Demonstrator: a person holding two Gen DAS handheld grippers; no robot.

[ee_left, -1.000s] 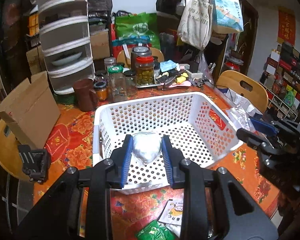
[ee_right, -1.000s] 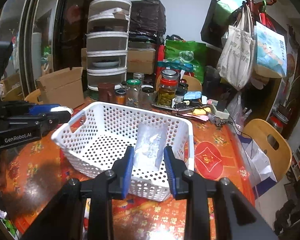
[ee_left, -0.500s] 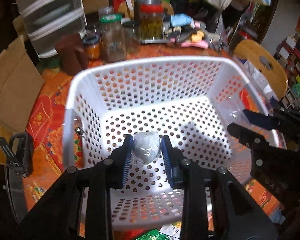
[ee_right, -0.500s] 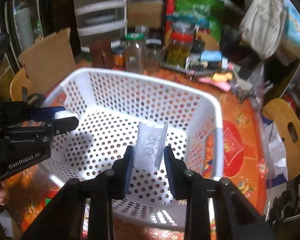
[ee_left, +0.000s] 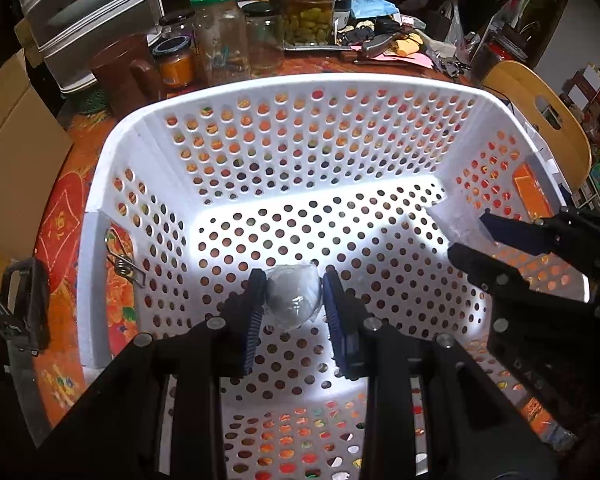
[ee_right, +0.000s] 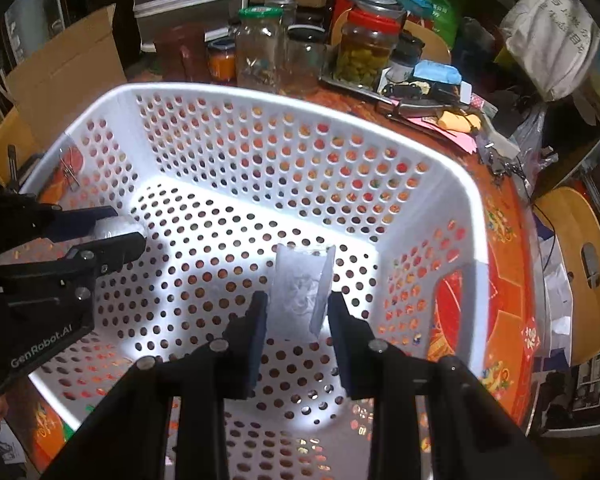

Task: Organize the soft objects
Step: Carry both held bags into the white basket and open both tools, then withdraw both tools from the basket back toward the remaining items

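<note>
Both grippers are now lower inside the white basket (ee_left: 100, 184) than a second ago; the left gripper (ee_left: 294, 298) clamps a round wrapped bundle (ee_left: 294, 300); the right gripper (ee_right: 298, 312) clamps a clear packet (ee_right: 300, 292); the left gripper body reads "GenRobot.AI".

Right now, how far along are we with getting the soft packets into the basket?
Nothing lies in the white basket yet; its floor shows only holes. In hand: the left gripper grips a rounded wrapped bundle, the right gripper a clear flat packet, both held over the basket's floor. Left to do: release both. Whether more soft items wait outside cannot be told from these views.
</note>
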